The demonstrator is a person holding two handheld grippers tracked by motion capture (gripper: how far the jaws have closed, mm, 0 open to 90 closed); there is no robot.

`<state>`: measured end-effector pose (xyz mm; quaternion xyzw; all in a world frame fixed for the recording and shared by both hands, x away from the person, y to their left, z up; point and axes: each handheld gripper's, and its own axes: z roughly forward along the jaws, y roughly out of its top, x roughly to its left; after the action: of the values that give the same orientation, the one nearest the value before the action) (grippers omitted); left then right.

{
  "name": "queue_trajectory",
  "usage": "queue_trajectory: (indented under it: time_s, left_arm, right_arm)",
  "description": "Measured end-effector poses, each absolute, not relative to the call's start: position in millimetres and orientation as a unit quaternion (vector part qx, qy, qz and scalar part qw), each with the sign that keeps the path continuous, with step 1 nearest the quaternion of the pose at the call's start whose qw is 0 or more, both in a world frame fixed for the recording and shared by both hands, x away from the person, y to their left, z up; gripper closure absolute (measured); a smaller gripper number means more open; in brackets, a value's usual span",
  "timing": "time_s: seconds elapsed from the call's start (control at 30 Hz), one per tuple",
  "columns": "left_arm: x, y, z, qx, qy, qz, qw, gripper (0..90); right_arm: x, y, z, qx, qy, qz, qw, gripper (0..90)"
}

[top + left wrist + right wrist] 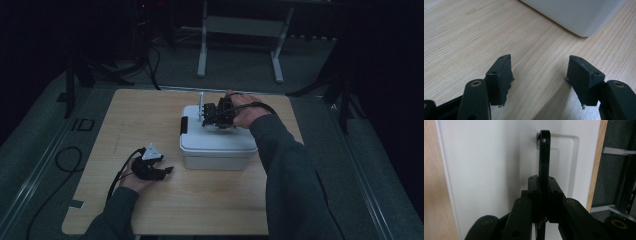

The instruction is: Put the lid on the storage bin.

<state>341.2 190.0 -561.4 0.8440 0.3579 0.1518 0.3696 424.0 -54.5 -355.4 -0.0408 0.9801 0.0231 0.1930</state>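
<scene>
A white lidded box point(220, 150) stands in the middle of the wooden table point(145, 115), with a black latch point(184, 125) on its left end. My right gripper point(210, 119) reaches over the lid from the right. In the right gripper view it point(543, 185) is shut on the lid's black carrying handle point(544, 157), which stands up out of its recess in the white lid point(486, 170). My left gripper point(167, 171) rests low on the table near the box's front left corner. Its jaws point(540, 75) are open with only bare wood between them, and the box corner point(579, 15) lies just ahead.
The table ends close behind the box and a short way to its right. A black cable point(65, 165) loops on the grey floor at the left. A white metal frame point(240, 30) and dark stands point(70, 85) are behind the table.
</scene>
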Motion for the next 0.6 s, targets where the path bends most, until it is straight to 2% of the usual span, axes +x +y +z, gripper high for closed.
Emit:
queue_trajectory:
  time_s: [0.6]
  left_arm:
    - [341.1,189.9,-561.3,0.844,0.358,0.151,0.369,36.8]
  right_arm:
    - [426.0,-50.8,-364.9,-0.036,0.981,0.019,0.187,83.9]
